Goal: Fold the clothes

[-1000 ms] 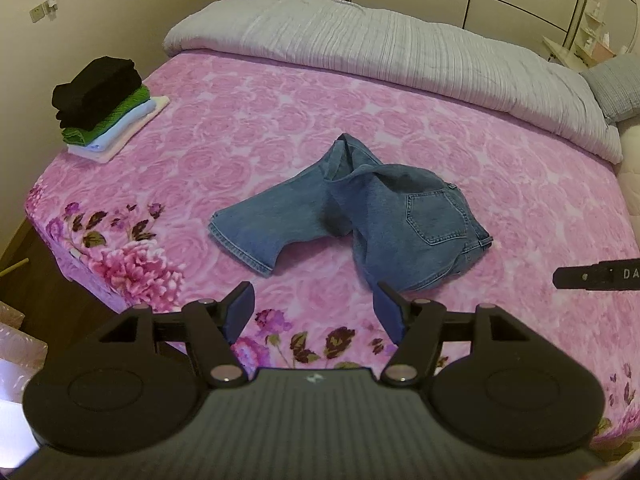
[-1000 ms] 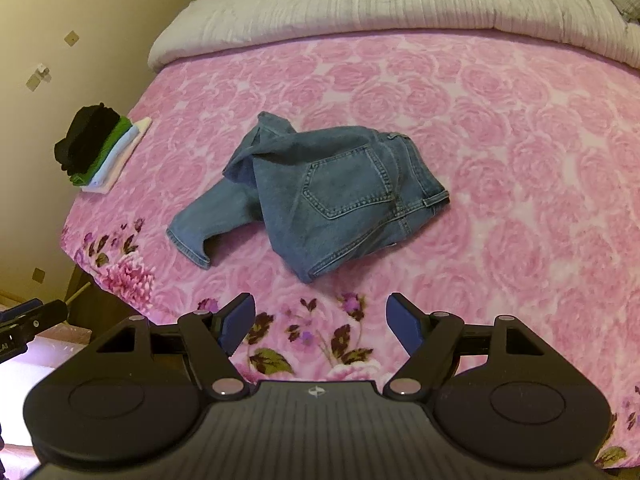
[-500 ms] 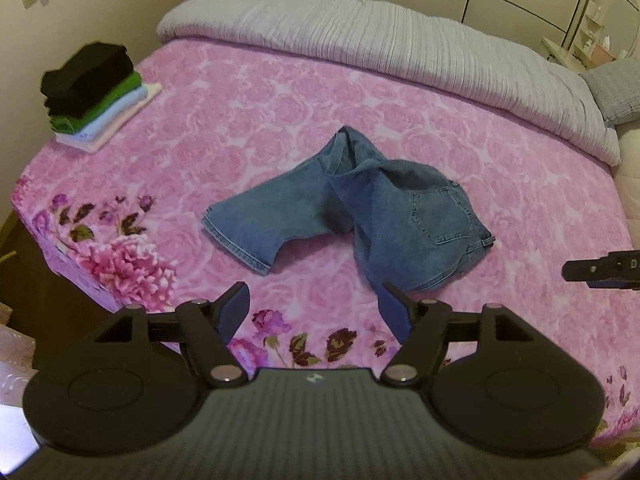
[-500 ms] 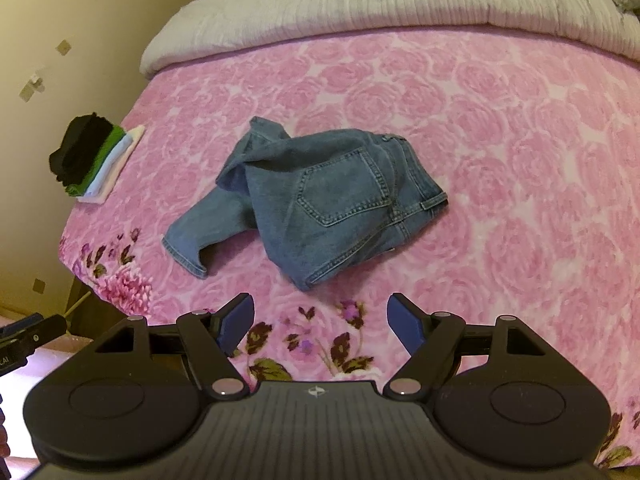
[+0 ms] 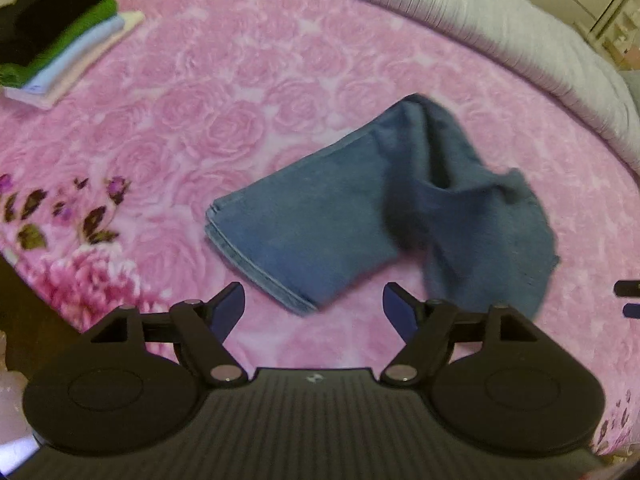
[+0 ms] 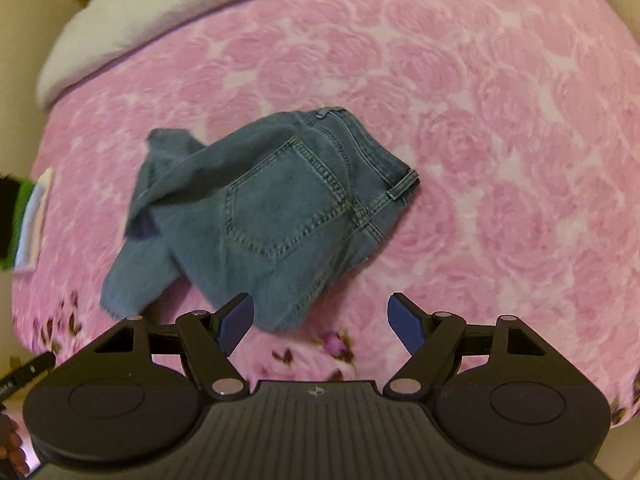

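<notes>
A pair of blue denim shorts lies crumpled on the pink rose bedspread. One leg with its hem points toward the near left. In the right wrist view the denim shorts show a back pocket and the waistband at the right. My left gripper hovers open just short of the leg hem, touching nothing. My right gripper is open too, just before the near edge of the shorts on the waistband side. The tips of the right gripper peek in at the left view's right edge.
A stack of folded clothes, black on green on pale blue and cream, sits at the bed's far left corner. A grey-white quilt lies along the head of the bed. The bed's near edge drops off at the lower left.
Both grippers have moved forward and down toward the shorts, which now fill more of each view. The shorts have not moved. Both stay open.
</notes>
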Tool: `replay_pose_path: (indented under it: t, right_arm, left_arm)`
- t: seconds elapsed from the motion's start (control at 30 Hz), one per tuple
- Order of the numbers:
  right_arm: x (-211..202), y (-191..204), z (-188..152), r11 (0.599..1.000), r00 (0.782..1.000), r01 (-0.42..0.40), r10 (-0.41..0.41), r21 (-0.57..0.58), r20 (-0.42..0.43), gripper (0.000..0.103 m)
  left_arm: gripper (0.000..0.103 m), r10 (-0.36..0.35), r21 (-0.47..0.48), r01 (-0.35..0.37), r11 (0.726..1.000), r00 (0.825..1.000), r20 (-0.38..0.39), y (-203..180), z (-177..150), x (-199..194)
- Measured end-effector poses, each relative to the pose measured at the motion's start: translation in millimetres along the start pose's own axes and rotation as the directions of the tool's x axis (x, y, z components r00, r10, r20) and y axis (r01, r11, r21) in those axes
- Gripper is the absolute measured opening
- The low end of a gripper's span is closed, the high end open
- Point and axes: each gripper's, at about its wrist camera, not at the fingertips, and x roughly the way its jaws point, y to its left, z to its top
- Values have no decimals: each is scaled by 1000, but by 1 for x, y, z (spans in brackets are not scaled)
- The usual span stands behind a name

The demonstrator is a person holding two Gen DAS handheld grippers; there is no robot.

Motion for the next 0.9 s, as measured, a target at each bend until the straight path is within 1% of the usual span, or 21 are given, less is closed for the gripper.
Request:
replay_pose_path:
  t: [0.1,0.23,0.3,0.47,0.67,0.77,0.83,0.87,0.9]
  right_arm:
    - [27,13,25,997,1000,13,-12,80,-17,77]
    - [52,31,55,987,1000,1,-1,161,-5,79]
    - [63,37,71,982,1000,0,-1,187,3,79]
    - [91,45,109,969,1000,13,-14,247,3,79]
    - [130,51,148,962,1000,2,1,272,-11,80]
    - [149,57,153,973,998,31,-19,229,-53,80]
    - [162,61,155,980,996,52,-36,195,-84,82]
    - [168,63,156,982,994,62,-45,177,-99,82]
    - [174,66,157,985,992,72,-54,160,-114,80]
  left_arm:
    - [73,-32,59,35,998,999,-43,19,33,41]
    - [74,-88,158,98,983,994,-69,30,69,91]
    - [74,-96,193,111,975,992,-84,31,82,115]
    - [74,-117,225,147,963,983,-142,39,107,170]
    - [74,-93,236,142,961,974,-208,44,120,217]
    - [74,-94,227,149,963,967,-236,43,119,234]
    - [73,-102,218,162,962,959,-263,40,116,244]
    - [73,-97,230,160,960,960,-264,37,113,245]
    - [73,-92,242,159,957,960,-266,33,109,246]
